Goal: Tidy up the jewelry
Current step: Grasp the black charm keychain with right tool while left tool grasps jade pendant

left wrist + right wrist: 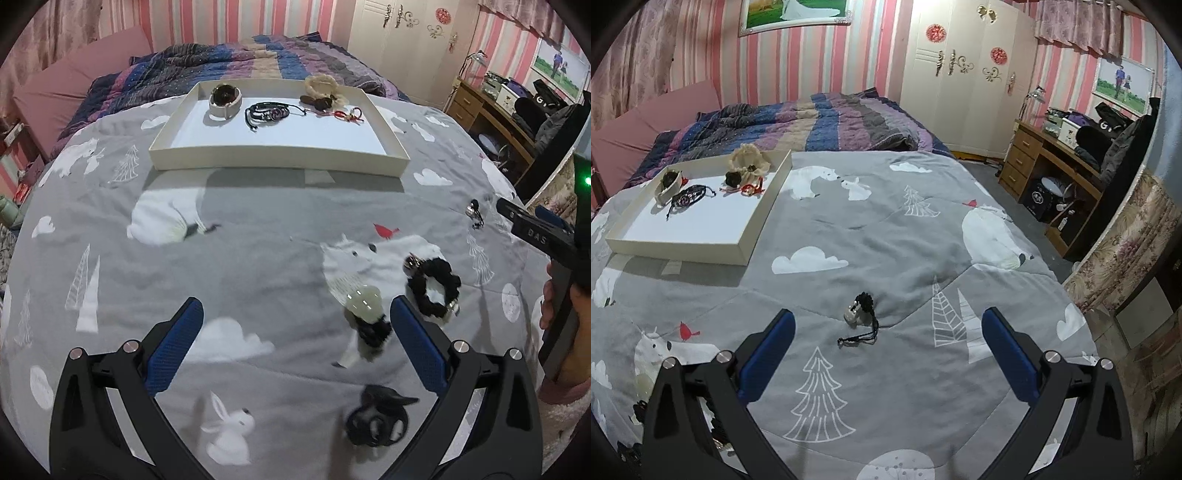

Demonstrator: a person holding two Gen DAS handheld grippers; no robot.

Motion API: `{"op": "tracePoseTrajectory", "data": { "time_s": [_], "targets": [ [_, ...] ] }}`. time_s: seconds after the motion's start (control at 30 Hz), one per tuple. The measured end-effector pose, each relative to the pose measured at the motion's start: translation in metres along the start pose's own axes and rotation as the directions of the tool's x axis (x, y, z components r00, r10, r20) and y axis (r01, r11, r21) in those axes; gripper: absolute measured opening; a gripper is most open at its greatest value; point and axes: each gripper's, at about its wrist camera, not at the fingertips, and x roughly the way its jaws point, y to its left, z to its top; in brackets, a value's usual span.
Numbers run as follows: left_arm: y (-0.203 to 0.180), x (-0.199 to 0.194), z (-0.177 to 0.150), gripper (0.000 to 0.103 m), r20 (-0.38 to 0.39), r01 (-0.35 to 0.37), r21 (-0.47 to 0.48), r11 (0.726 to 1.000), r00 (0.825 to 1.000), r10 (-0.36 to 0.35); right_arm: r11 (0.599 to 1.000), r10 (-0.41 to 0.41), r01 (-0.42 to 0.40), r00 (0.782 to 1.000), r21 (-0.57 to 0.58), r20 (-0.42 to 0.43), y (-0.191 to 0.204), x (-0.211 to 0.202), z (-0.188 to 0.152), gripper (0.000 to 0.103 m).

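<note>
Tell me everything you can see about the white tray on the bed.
The white tray is a shallow rectangular box with low cream walls and a white floor, cardboard by its look. It lies flat on the grey animal-print blanket, casting a shadow toward the cameras. A wide cuff, dark corded bracelet, cream scrunchie and red cord line its far side; the near half is bare.

- The white letters "DAS" are printed on the black body of the right gripper (532, 230), which enters at the right edge of the left wrist view.
- A white letter "G" shows on a black bag (1110, 120) lying on the wooden desk (1034, 147) in the right wrist view; the same letter shows on it in the left wrist view.
- A dark box (1039, 199) under the desk carries a round pale emblem, too small to read.
</note>
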Motion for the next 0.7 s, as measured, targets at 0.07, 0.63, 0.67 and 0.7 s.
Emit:
{"op": "tracePoseTrajectory", "data": {
  "time_s": [0.07,0.63,0.67,0.7],
  "targets": [
    [-0.01,-0.002,-0.005,0.1,0.009,-0.027,0.007,1.0,1.0,0.027,1.0,0.011,-0.011,1.0,-0.017,-0.004,-0.001,0.002,0.0,0.101],
    [-0.066,0.018,-0.041,0.099,-0.005,-0.148,-0.029,0.989,0.989,0.148,0.991,0.083,-0.081,0.996,-0.111,0.019,-0.005,0.018,-0.01,0.101],
    [-0.067,0.02,-0.042,0.097,-0.002,-0.158,-0.028,0.987,0.987,0.158,0.99,0.088,-0.085,0.996,-0.109,0.014,-0.006,0.02,-0.01,0.101],
    [-0.067,0.02,-0.043,0.095,-0.002,-0.16,-0.028,0.987,0.987,0.16,0.991,0.091,-0.09,0.996,-0.103,0.007,-0.008,0.022,-0.011,0.101]
  ]
}}
